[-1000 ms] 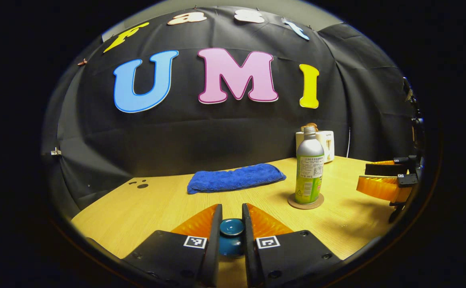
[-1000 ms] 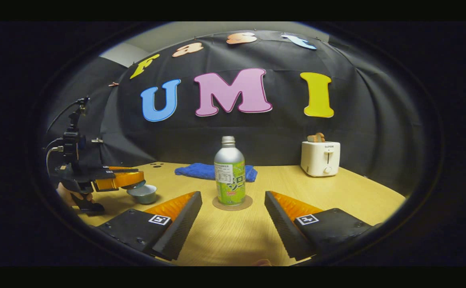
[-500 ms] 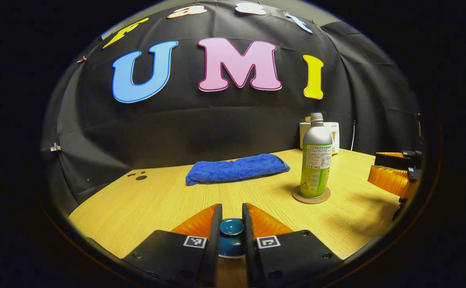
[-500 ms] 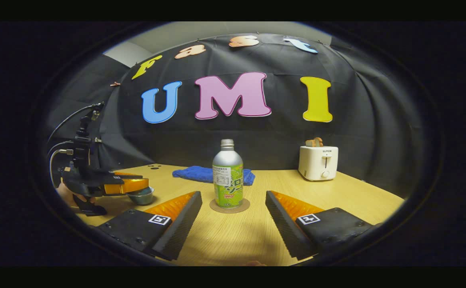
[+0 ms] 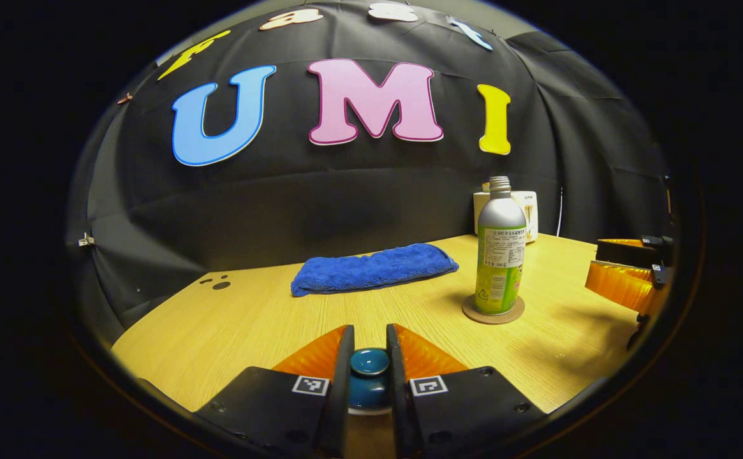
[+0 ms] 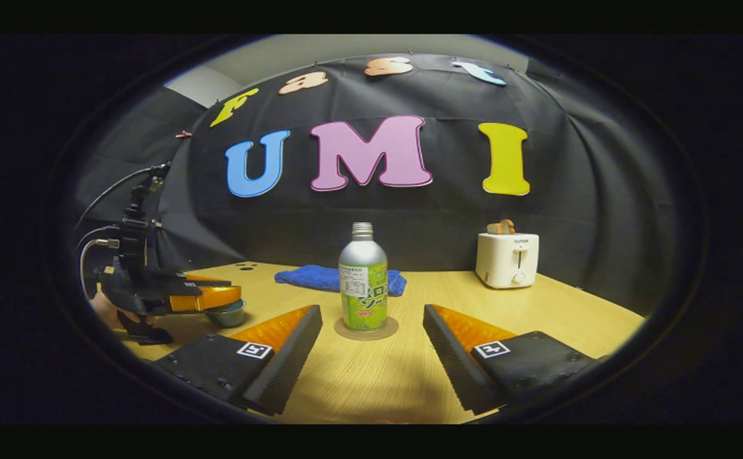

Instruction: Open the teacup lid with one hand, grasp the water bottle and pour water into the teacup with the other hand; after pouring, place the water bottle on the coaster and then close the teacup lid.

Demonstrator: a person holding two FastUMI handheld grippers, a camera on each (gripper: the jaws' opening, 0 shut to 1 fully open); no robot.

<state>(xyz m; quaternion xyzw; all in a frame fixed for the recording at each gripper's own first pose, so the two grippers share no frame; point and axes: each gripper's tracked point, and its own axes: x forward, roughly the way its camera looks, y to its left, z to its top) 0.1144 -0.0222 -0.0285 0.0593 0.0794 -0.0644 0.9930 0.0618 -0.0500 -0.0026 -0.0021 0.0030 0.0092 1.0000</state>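
Note:
My left gripper (image 5: 368, 344) is shut on the knob of the teal teacup lid (image 5: 369, 364). In the right gripper view that gripper (image 6: 180, 297) is held by a hand low over the teal teacup (image 6: 228, 314), with the lid hidden between its fingers. A silver and green water bottle (image 6: 363, 280) stands upright on a round cork coaster (image 6: 367, 330), straight ahead of my right gripper (image 6: 372, 319), which is open and short of it. In the left gripper view the bottle (image 5: 500, 255) stands on its coaster (image 5: 493, 312) to the right, with the right gripper (image 5: 626, 280) beyond.
A folded blue towel (image 5: 371, 271) lies at the back of the wooden table (image 5: 250, 325). A white toaster (image 6: 506, 258) stands at the back right. The black cloth wall closes the table's far side.
The left gripper has come down with the lid until it sits right over the teacup. The right gripper has drawn back slightly from the bottle and stays open.

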